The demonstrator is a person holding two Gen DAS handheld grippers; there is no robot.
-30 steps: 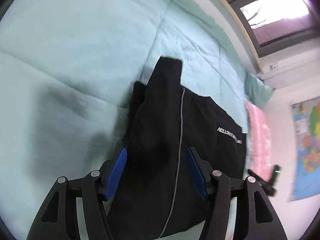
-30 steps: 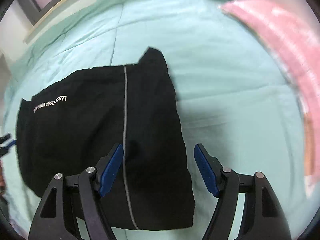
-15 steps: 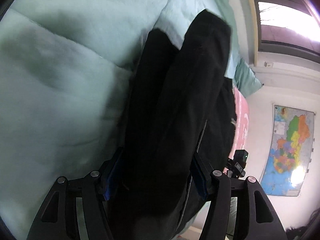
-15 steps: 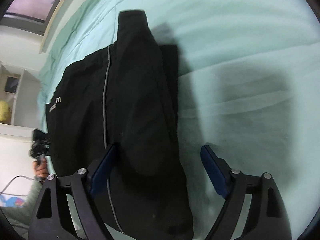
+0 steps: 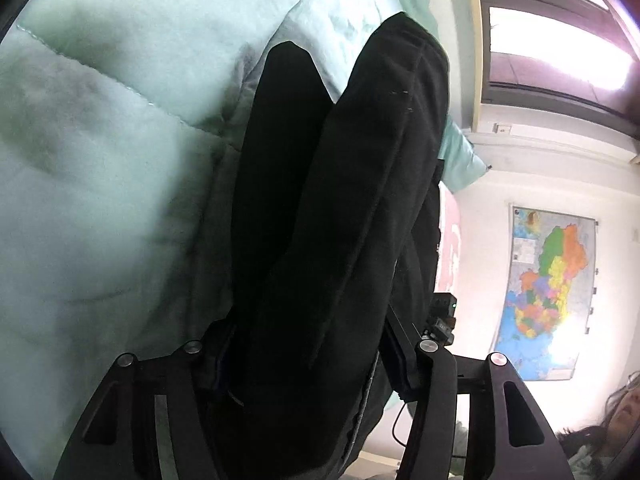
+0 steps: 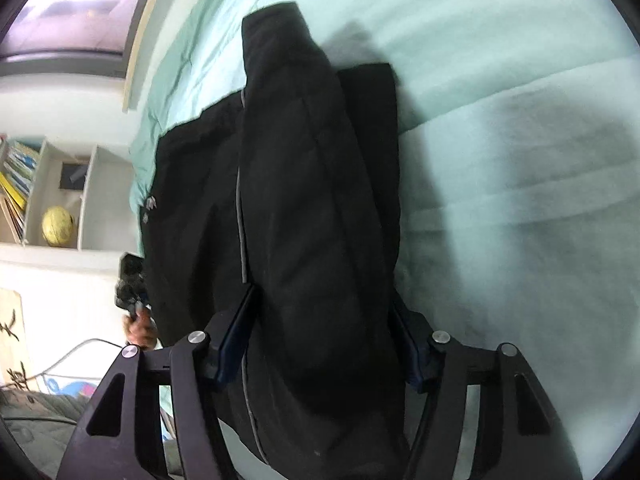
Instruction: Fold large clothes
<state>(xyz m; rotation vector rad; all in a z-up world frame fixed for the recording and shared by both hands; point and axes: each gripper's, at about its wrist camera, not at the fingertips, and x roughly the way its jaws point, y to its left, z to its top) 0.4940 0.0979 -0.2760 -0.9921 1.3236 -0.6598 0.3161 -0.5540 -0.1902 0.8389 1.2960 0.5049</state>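
Observation:
A black garment (image 5: 340, 200) with a thin grey stripe lies folded on a pale green quilt (image 5: 100, 160). In the left wrist view its thick edge fills the space between my left gripper's (image 5: 304, 344) jaws, which stand wide apart around it. In the right wrist view the same garment (image 6: 312, 200) runs between my right gripper's (image 6: 324, 332) blue pads (image 6: 236, 332), which also stand wide around the bunched cloth. Both grippers are low at the garment's edge. The pads are partly hidden by fabric.
A pink cloth (image 5: 450, 240) and a green pillow (image 5: 460, 156) lie at the bed's far end. A wall map (image 5: 548, 292) and a window (image 5: 552, 40) are beyond. A shelf with books and a yellow ball (image 6: 58, 226) stands left in the right wrist view.
Both grippers dropped down to the garment's edge and tilted low. The cloth went from lying flat below the jaws to sitting bunched between them.

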